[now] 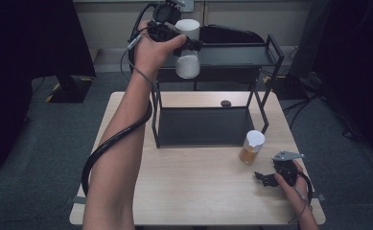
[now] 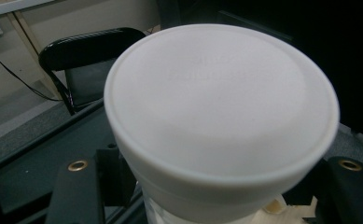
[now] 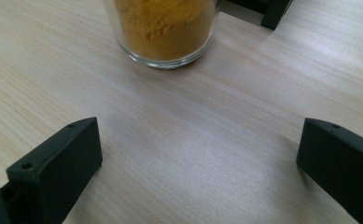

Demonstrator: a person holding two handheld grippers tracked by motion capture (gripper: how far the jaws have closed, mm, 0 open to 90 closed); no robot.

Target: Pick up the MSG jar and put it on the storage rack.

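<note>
Gripping the white-lidded jar (image 1: 188, 48) just under its cap, my left claw (image 1: 186, 44) held it aloft at the far left, level with the upper shelf (image 1: 232, 55) of the black rack (image 1: 203, 125). I judged that height was chosen so the jar could clear the shelf's rim and go in upright. In the left claw's own view the white lid (image 2: 221, 107) sat squarely between the jaws, which kept the contents from tipping. My right claw (image 1: 266, 179) rested low over the desk (image 1: 198, 191) at the near right, jaws spread wide and holding nothing. Just beyond it stood a second jar (image 1: 251, 146) of yellow-orange powder, near the rack's right leg, probably staged there as the next pick. A small dark object (image 1: 226, 103) lay behind the rack.
</note>
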